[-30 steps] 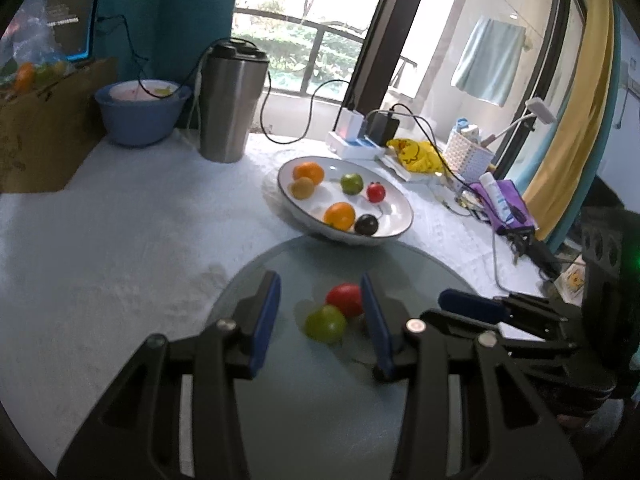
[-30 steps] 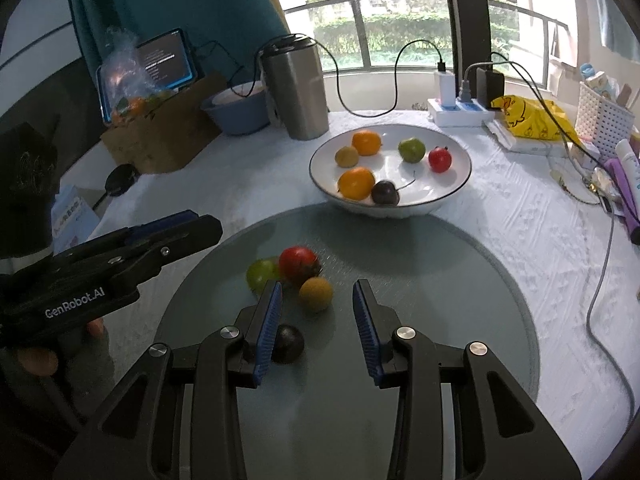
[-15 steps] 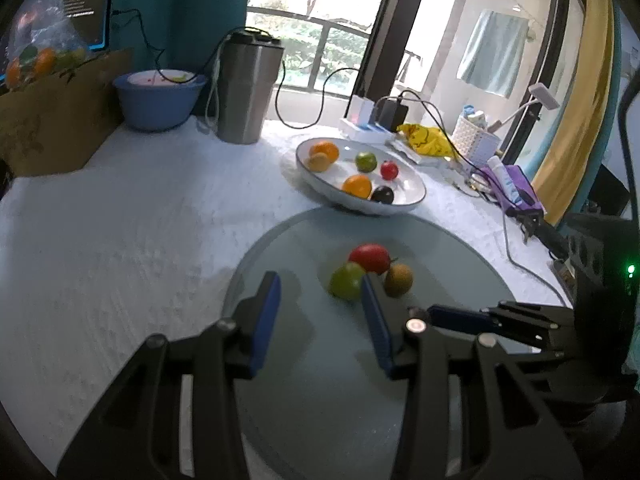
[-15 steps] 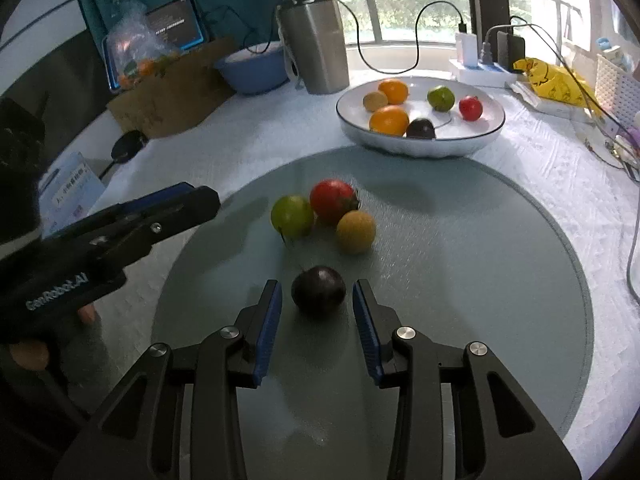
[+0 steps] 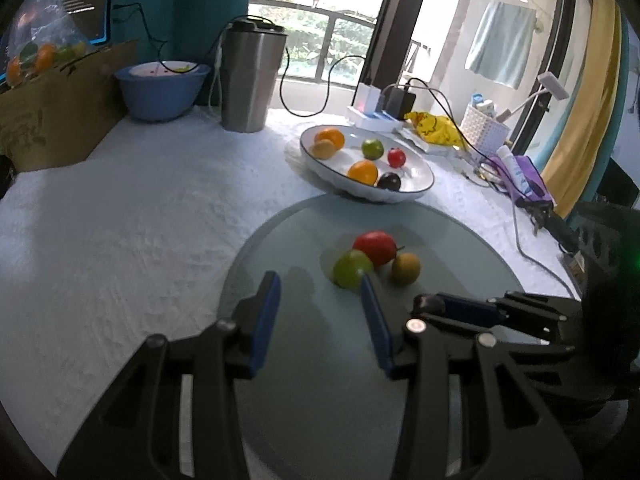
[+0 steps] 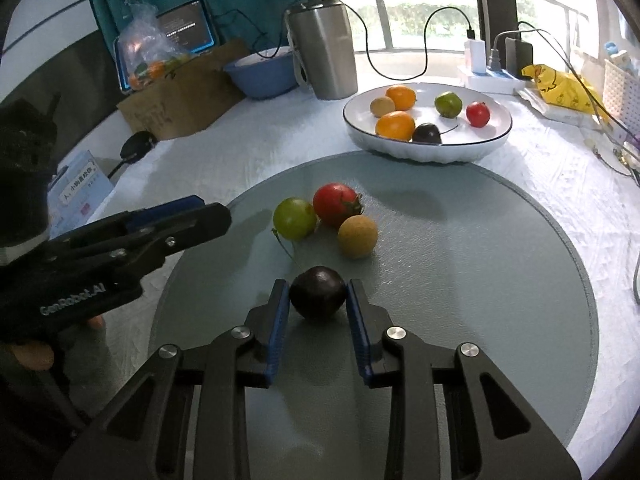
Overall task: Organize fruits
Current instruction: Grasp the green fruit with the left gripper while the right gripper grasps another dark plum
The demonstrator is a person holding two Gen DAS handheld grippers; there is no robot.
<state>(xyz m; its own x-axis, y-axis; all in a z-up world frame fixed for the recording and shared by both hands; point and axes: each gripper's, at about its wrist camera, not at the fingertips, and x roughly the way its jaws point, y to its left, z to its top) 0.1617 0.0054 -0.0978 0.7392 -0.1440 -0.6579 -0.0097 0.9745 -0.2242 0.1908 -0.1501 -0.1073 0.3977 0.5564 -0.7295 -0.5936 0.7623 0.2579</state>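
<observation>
A dark purple fruit (image 6: 318, 297) sits on the round grey-green glass mat (image 6: 460, 280) between the blue pads of our right gripper (image 6: 318, 300), whose jaws are closing on it, both pads right at its sides, though we cannot tell whether they press it yet. Just beyond it on the same mat lie three more fruits in a tight cluster: a green one (image 6: 295, 218), a red one (image 6: 336, 204) and a tan one (image 6: 357, 237), touching or nearly so. Our left gripper (image 5: 320, 292) hovers over the near left part of the mat with its jaws apart and nothing between them, the green fruit (image 5: 352, 269) just past its right fingertip. Farther back, at the mat's edge, the white bowl (image 6: 492, 142) with a dark rim holds two oranges, a tan fruit, a green one, a red one and a dark one. Behind it on the white tablecloth (image 5: 120, 208) stand a steel tumbler (image 6: 324, 48), a blue bowl (image 6: 262, 72) and a cardboard box (image 6: 180, 100).
</observation>
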